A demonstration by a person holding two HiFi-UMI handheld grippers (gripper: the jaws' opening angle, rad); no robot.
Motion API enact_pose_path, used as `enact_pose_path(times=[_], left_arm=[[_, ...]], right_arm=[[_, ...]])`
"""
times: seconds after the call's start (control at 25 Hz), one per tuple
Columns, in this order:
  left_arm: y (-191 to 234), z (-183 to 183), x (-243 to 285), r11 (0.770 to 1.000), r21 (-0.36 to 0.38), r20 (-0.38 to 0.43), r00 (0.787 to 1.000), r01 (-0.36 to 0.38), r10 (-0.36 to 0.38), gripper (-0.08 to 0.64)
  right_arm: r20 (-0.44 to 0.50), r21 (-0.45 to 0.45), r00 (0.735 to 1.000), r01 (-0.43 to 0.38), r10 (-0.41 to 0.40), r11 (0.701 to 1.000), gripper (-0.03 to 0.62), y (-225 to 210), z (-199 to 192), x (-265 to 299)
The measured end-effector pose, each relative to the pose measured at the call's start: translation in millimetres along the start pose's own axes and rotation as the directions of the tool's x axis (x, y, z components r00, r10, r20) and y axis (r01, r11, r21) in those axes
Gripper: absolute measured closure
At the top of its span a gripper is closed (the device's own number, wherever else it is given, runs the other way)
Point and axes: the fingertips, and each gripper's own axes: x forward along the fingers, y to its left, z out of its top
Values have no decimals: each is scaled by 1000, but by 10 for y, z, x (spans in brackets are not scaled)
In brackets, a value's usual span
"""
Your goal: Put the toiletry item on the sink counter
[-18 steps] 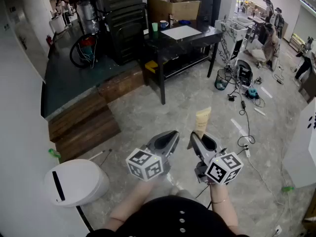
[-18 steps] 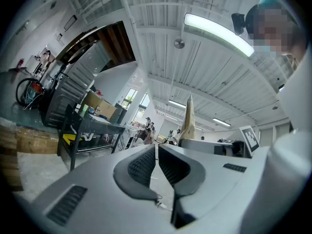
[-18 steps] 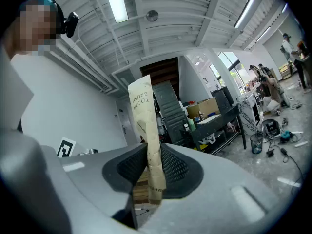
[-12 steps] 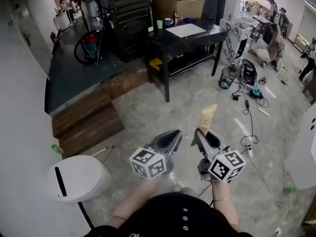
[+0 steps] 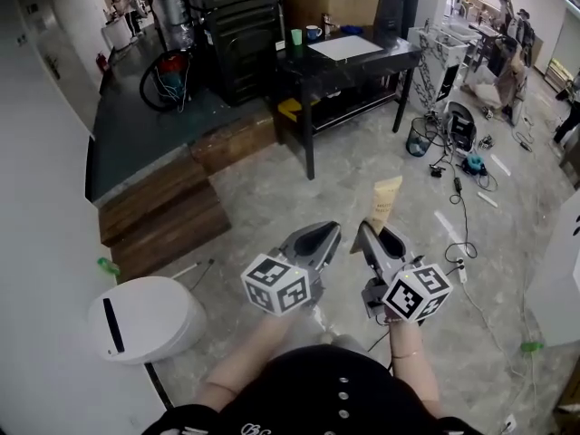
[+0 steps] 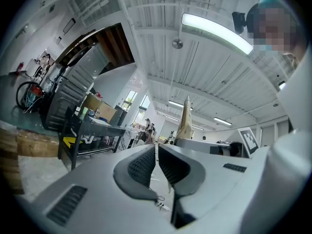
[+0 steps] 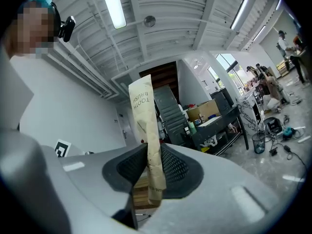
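The toiletry item is a tan paper toothbrush package (image 5: pixel 384 203), standing nearly upright over the stone floor. My right gripper (image 5: pixel 366 234) is shut on its lower end. In the right gripper view the package (image 7: pixel 145 121) rises between the two dark pads (image 7: pixel 176 167) and is pinched near its base. My left gripper (image 5: pixel 329 232) is held just left of the right one, jaws shut with nothing between them. In the left gripper view the pads (image 6: pixel 142 165) meet, and the package (image 6: pixel 185 122) shows beyond them. No sink counter shows in any view.
A black table (image 5: pixel 381 62) with a cardboard box (image 5: pixel 332 4), cups and a white sheet stands ahead. Wooden steps (image 5: pixel 165 214) lie to the left, with a white lidded fixture (image 5: pixel 145 320) at the near left. A wire bin (image 5: pixel 418 140) and cables (image 5: pixel 458 181) are at the right, with people beyond.
Both grippers have moved slightly forward and right together, and the view has shifted with them. The package stays in the right gripper's grip, and the left jaws stay shut.
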Motion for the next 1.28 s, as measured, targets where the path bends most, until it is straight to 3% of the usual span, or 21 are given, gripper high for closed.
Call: enact_pose_path(times=[0.44,0.72,0.88,1.28], left_arm=[[84,95,269,998,28,14,999,-47,47,534],[171,-82,467,998,-61,-2,1000,-27,27,534],[494,26,609,996,-66,25,998,-61,62,534],[1565,506,1240,1000,-20,13,1000,-22,23,534]], right_arm=[[-71,-7,995,-73,72,997,512,-141,6,15],[-87,18,990,-106,107,994,512,-278,-86,154],[-83,23,989,-124,126,992,512,-422,-75,463],[-83,33,991,-107,110,994,512,-953,102,1751]])
